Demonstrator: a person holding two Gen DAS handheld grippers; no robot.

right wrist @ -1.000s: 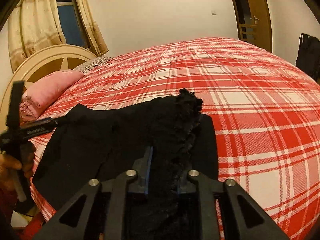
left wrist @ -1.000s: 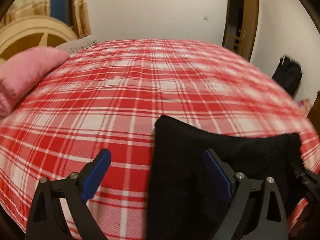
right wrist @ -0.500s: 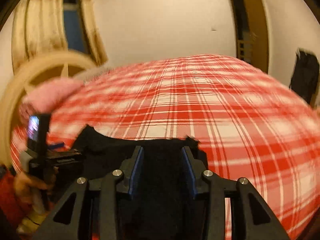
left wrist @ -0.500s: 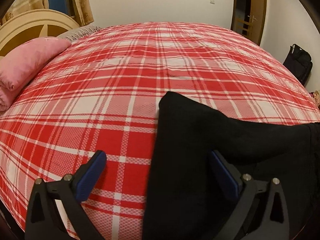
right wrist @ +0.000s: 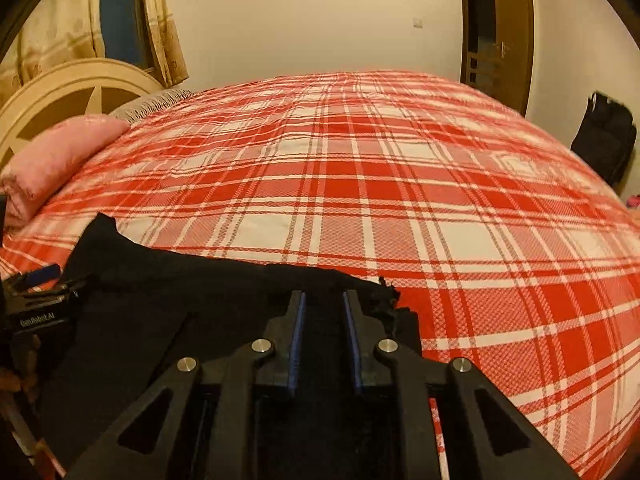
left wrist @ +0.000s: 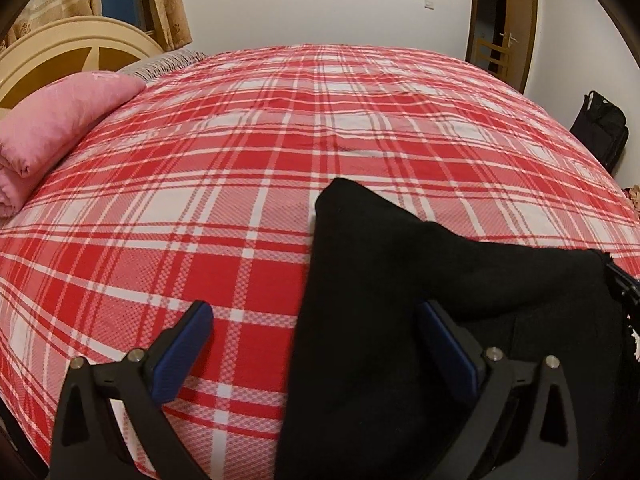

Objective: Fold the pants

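Lying on the red-and-white plaid bedspread [left wrist: 240, 200], near its front edge: black fabric pants [left wrist: 380, 340], matte, folded over, one corner pointing up the bed, frayed hem at right. Spread wide, left gripper [left wrist: 316, 344], one blue pad over plaid, the other over cloth. Narrowed but parted, right gripper [right wrist: 323, 320], black fabric between its pads; grip unclear.

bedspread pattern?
Red and white plaid bedspread, clearest in the left wrist view.
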